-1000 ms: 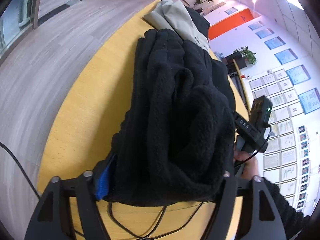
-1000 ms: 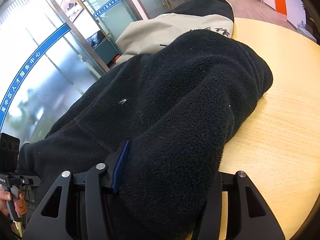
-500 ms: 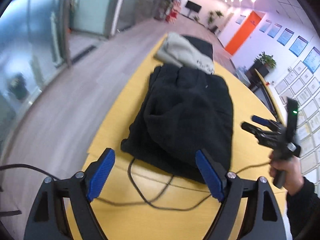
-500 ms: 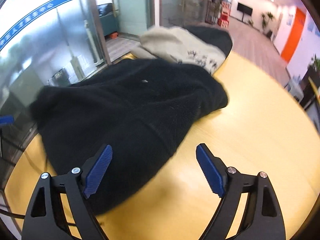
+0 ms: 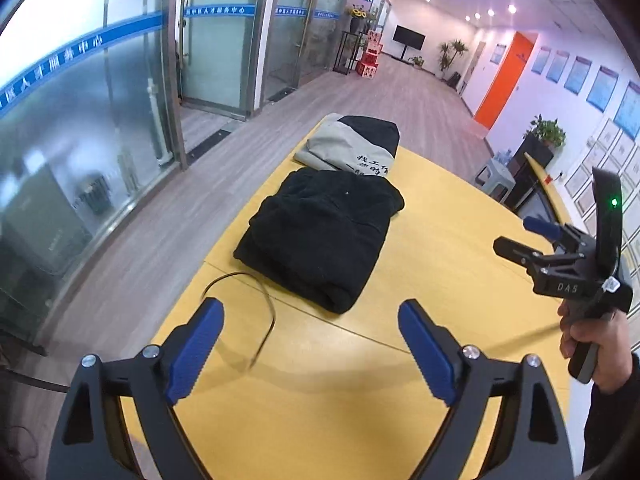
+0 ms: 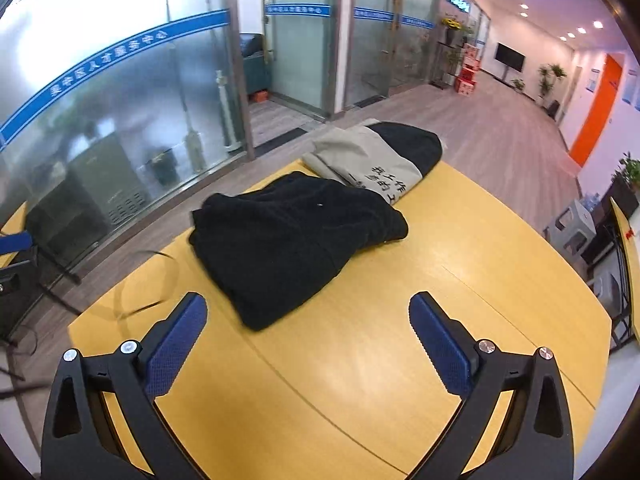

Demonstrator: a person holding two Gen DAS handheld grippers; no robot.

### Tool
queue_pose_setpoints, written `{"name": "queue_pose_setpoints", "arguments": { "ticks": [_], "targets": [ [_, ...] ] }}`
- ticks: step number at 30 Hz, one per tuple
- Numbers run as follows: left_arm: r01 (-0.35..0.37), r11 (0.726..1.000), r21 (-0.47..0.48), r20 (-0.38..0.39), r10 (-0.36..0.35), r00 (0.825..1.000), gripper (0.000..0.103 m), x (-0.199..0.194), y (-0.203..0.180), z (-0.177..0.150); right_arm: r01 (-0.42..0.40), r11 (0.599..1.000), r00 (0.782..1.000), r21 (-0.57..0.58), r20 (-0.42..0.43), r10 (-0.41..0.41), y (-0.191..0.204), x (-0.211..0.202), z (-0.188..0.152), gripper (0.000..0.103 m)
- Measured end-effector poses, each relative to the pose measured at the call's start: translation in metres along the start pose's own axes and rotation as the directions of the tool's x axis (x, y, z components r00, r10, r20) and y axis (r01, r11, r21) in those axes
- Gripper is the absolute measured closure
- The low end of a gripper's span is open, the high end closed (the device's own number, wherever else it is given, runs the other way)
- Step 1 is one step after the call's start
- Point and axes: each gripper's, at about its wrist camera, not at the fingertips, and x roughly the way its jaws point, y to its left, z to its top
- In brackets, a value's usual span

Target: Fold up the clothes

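Item: folded black fleece garment [image 5: 324, 232], on yellow wooden tabletop [image 5: 440, 240], touching grey-and-black folded garment [image 5: 352, 144] beyond. Left gripper [image 5: 312, 348], right gripper [image 6: 308, 340]: fingers just opened wide, empty, above near edge. Step: fold released. Next: probably fresh garment.

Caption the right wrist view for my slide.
Open right hand-held gripper above folded black fleece on yellow table.
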Motion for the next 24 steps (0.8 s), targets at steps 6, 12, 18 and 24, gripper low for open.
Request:
{"name": "queue_pose_setpoints", "arguments": {
  "ticks": [6,12,18,24],
  "targets": [
    [-0.102,0.995,0.020,-0.001,0.102,0.995,0.002,-0.023,-0.006,-0.007,-0.007,1.000,1.000,-0.021,0.015,0.008,0.003,-0.032,-0.006,0.000],
    [-0.170,0.985,-0.004,-0.012,0.170,0.985,0.002,0.010,-0.027,-0.015,-0.026,0.999,1.000,-0.043,-0.015,0.026,0.036,-0.019,-0.018,0.000],
    [-0.223,0.975,0.008,-0.037,0.223,0.974,0.002,0.041,-0.037,-0.022,-0.049,0.999,0.997,-0.014,-0.060,0.048,0.057,0.005,-0.019,0.001],
    [-0.265,0.964,0.037,-0.050,0.266,0.963,0.002,0.056,-0.030,-0.015,-0.016,1.000,0.996,0.017,-0.088,0.018,0.062,0.018,-0.019,0.001]
  ]
}}
